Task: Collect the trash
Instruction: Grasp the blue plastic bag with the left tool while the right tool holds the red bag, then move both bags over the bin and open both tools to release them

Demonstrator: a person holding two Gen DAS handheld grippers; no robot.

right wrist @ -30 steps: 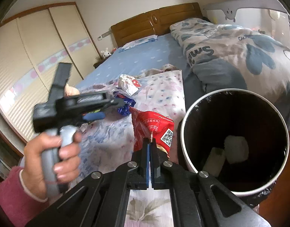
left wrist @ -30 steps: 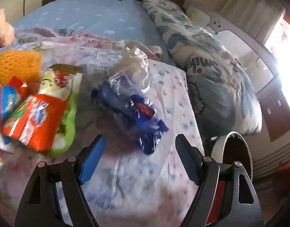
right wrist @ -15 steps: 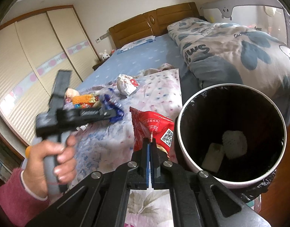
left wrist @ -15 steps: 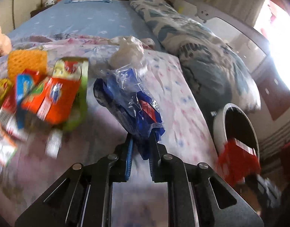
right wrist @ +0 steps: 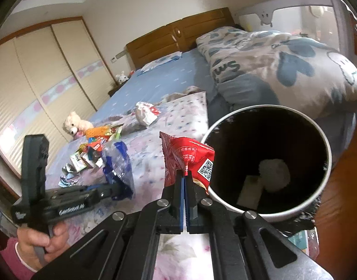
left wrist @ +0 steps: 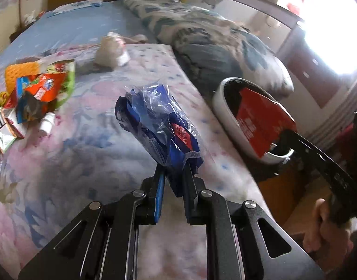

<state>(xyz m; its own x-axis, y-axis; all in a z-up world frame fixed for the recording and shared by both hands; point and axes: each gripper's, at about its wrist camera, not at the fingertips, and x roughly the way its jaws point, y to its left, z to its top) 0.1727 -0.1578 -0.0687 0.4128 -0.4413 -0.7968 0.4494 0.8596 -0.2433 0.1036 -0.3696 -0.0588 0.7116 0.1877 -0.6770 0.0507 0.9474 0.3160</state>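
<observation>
My left gripper (left wrist: 175, 171) is shut on a crumpled blue and clear plastic wrapper (left wrist: 155, 126), lifted above the flowered bedspread; the same wrapper (right wrist: 119, 163) shows in the right wrist view. My right gripper (right wrist: 185, 175) is shut on a red snack bag (right wrist: 187, 157), held beside the rim of the round bin (right wrist: 269, 214). That red bag (left wrist: 260, 121) hangs over the bin (left wrist: 221, 100) in the left wrist view. The bin's black liner holds a white wad and a flat pale packet.
A heap of colourful wrappers (left wrist: 38, 88) and small cartons lies at the left of the bed, also visible as a pile (right wrist: 94, 149). A crumpled white bag (left wrist: 111, 51) sits further back. A rolled quilt (right wrist: 283, 63) lines the right side. A plush toy (right wrist: 72, 124) rests near the wardrobe.
My left gripper closed on the blue wrapper, lifted it off the bedspread and carried it right toward the bin. My right gripper shifted slightly with the red bag at the bin's rim.
</observation>
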